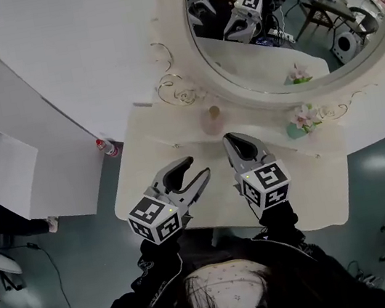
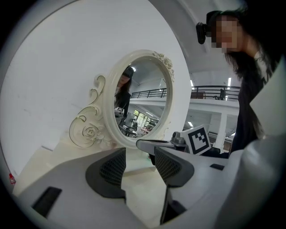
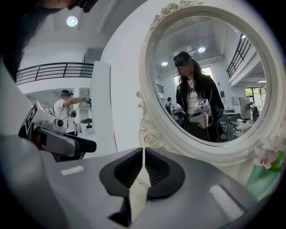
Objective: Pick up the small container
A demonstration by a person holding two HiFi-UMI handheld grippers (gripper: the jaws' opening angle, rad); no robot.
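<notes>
The mirror frame is smooth and cream-painted. The table is matt. The left gripper is matt grey plastic with ribbed black pads.

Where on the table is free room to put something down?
Bare: the table right of the right gripper, and its left part beside the container. Crowded: along the mirror, by container and flowers.

Head view looks steeply down on the table; both gripper views face its mirror closely, nearly level.
</notes>
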